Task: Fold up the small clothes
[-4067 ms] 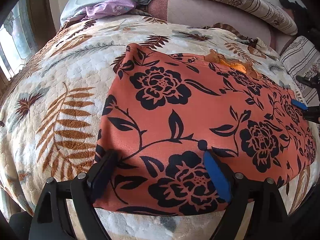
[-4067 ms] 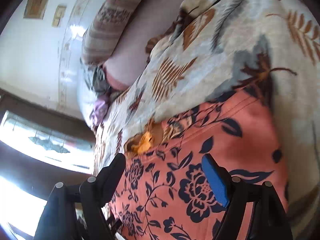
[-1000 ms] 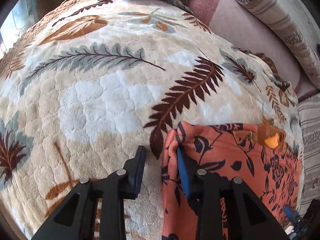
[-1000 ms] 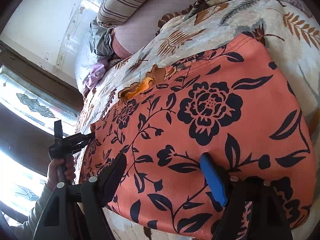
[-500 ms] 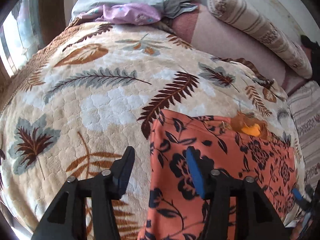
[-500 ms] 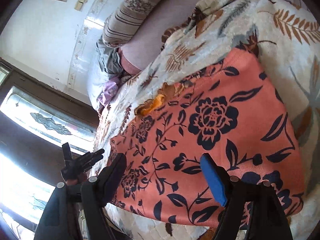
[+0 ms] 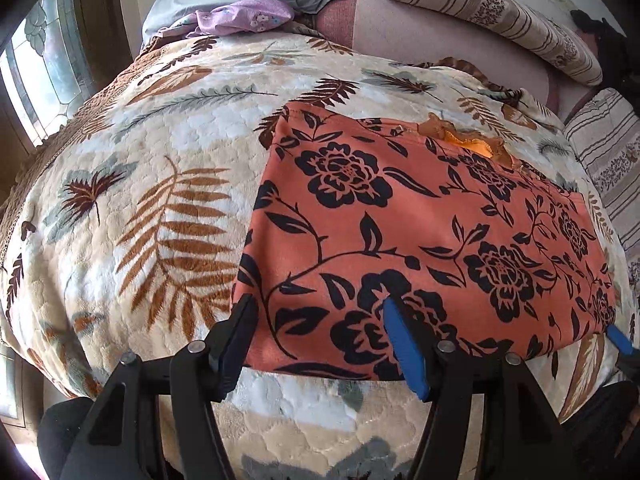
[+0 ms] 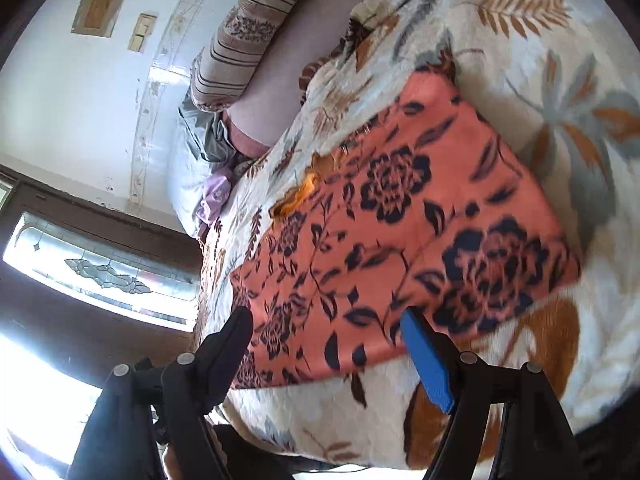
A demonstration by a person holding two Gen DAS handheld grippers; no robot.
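The left gripper (image 7: 320, 336) had just been opening; its jaws stood apart with nothing pinched, above the near edge of the orange, black-flowered fabric garment (image 7: 420, 240). The right gripper (image 8: 326, 344) gaped wide and empty too. The garment lay as a flat rectangle on the leaf-patterned fleece blanket (image 7: 132, 200); it looked folded once at least, with further folds probably remaining.
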